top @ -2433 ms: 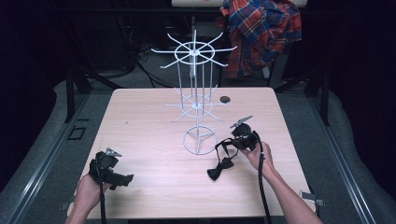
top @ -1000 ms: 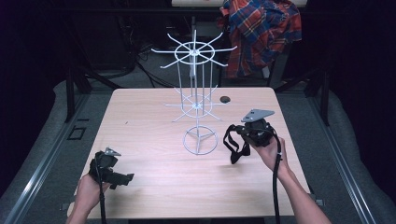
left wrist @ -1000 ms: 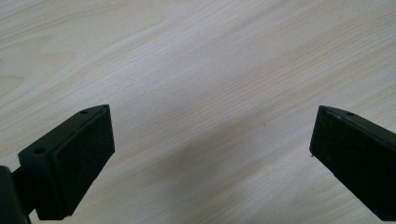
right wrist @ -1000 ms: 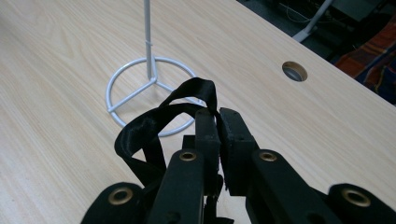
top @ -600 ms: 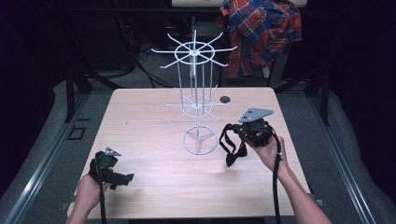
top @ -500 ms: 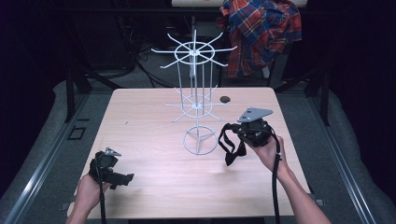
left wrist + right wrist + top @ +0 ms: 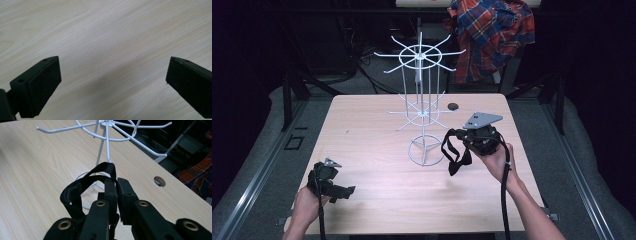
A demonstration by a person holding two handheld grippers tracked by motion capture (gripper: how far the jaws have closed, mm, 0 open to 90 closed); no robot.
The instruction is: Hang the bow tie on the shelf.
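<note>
My right gripper [image 7: 117, 192] pinches the black satin bow tie [image 7: 455, 154], lifted off the table just right of the white wire hook stand [image 7: 422, 107], whose arms lie ahead and above; my left gripper [image 7: 332, 182] rests open, far left of the stand

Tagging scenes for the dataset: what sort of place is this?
Likely a lab recording bench: a bare wooden table on dark flooring, with loose cables behind it. A white wire display rack stands on it; a plaid shirt hangs behind.
</note>
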